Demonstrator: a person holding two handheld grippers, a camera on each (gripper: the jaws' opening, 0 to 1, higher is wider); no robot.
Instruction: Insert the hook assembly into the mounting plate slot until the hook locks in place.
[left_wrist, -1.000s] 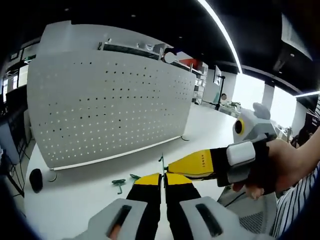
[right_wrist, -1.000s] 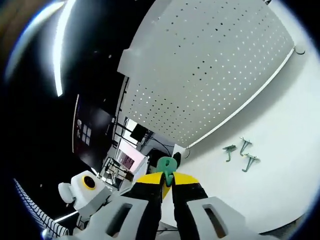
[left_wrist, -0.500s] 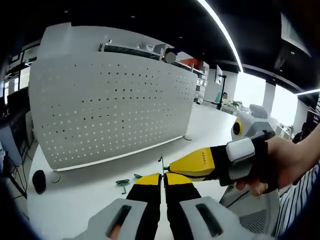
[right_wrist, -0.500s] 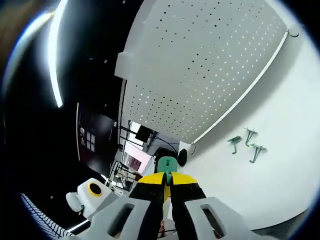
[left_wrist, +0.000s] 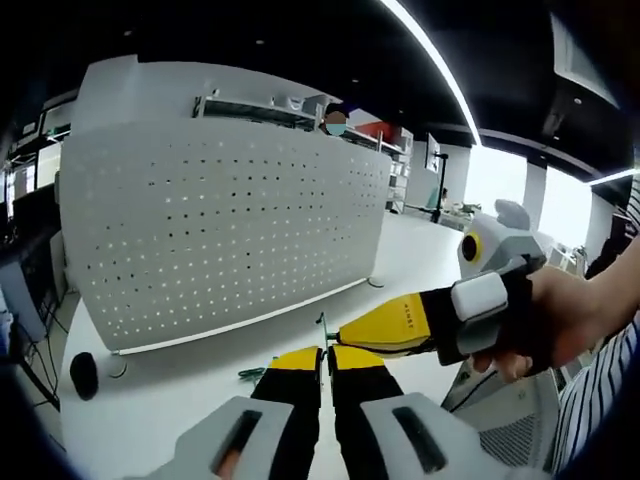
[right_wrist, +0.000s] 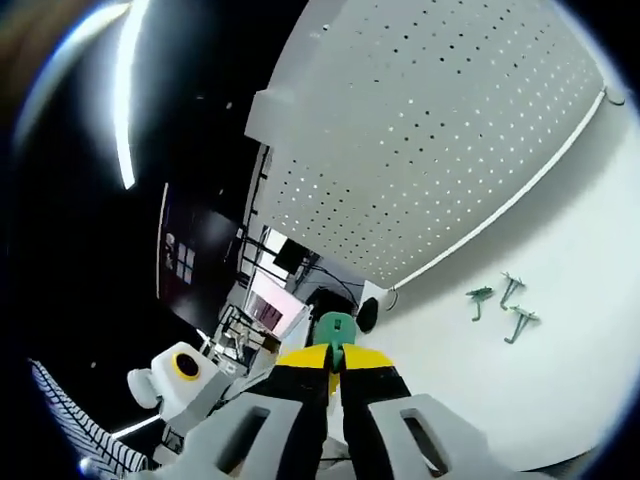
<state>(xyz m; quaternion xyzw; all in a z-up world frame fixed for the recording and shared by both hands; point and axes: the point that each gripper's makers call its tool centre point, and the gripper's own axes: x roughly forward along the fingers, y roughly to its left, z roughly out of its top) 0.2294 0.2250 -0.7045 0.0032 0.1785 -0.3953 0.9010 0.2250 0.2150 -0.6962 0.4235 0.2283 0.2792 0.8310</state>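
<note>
Now, live from the table:
Right gripper (right_wrist: 333, 365): jaws pinched tight on a green hook assembly (right_wrist: 334, 328), its rounded green head poking out just past the yellow-and-black tips at 6 o'clock of the right gripper view.
Same gripper, other angle (left_wrist: 345, 331): coming in from 3 o'clock of the left gripper view, yellow tips meeting just above the left gripper's own, a thin green stem standing up between them; held by a hand (left_wrist: 565, 325) at 3 o'clock.
Left gripper (left_wrist: 326, 357): jaws pressed together at 6 o'clock of the left gripper view; whether anything sits between them, cannot tell.
Mounting plate (left_wrist: 215, 225): big white perforated panel, standing upright on the white table (left_wrist: 180, 385), spanning 9 to 1 o'clock in the left gripper view; in the right gripper view tilted across 12 to 3 o'clock.
Held hook versus plate: well apart, hook up in the air short of the panel.
Spare hooks (right_wrist: 502, 301): three green ones lying on the table near the plate's lower edge, at 3 o'clock in the right gripper view; a sliver of green beside the left jaw in the left gripper view.
Dark round object (left_wrist: 84, 373): on the table at 8 o'clock of the left gripper view, beside the plate's corner.
</note>
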